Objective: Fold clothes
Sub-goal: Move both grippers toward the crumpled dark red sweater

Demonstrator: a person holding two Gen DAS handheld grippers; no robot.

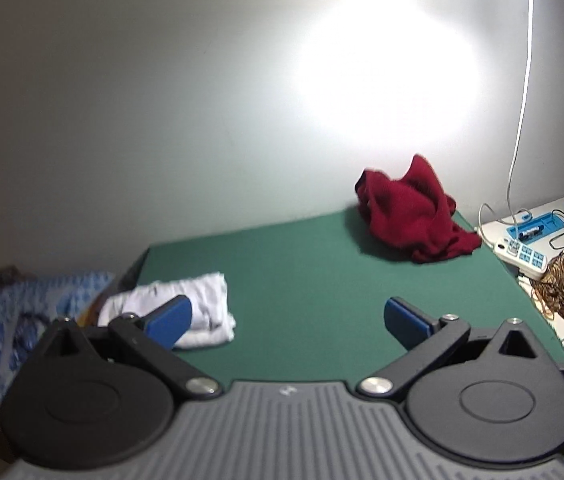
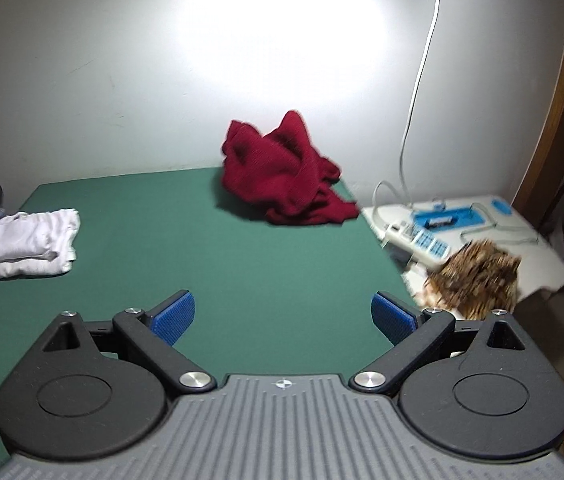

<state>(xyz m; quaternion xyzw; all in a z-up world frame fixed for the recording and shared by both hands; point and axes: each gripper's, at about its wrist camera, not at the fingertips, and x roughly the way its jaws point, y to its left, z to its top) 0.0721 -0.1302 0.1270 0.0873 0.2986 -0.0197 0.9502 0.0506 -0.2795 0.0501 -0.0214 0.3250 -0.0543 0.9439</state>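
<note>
Clearly both the left gripper (image 1: pixel 287 320) and right gripper (image 2: pixel 283 316) hang with jaws wide apart, empty. A crumpled red garment (image 2: pixel 282 174) sits upper centre on the green surface (image 2: pixel 218 264), a folded white garment (image 2: pixel 26 240) at left; grabbing bunched layers could tangle the fold.

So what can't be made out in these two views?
- Red garment: crumpled and motion-blurred in both views, type unclear.
- Tiger-print cloth: blurred in the right view, partly hidden behind the right gripper.
- Blue patterned fabric: in the left view, cut off by the edge and the left gripper.
</note>
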